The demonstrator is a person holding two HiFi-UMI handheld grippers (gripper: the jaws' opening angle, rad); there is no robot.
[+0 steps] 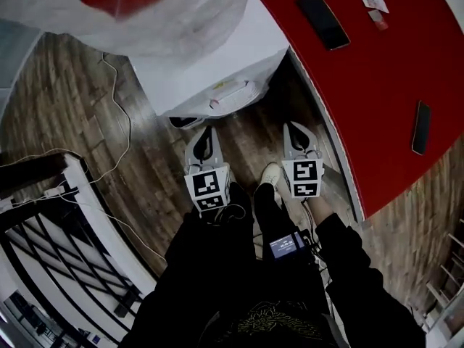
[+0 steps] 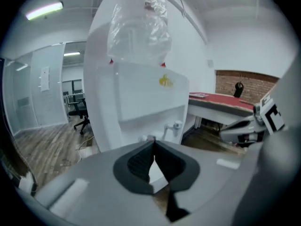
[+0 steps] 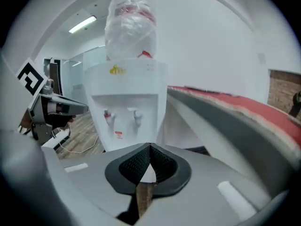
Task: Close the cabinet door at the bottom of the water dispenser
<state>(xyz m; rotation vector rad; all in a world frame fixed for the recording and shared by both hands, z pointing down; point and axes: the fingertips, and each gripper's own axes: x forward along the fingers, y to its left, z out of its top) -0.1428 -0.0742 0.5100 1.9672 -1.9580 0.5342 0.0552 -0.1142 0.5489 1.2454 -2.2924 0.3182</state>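
While I keep my left gripper (image 1: 206,133) and right gripper (image 1: 299,129) clenched and empty, one white water dispenser (image 1: 217,64) stands just ahead beside the red table (image 1: 377,85). It has one plastic-wrapped bottle (image 3: 129,22) and two taps (image 3: 109,116), and its cabinet door is hidden. Two phones (image 1: 322,20) lie on the table.

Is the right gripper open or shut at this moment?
Shut. In the right gripper view, the jaws of the right gripper meet at their tips, and nothing is between them.
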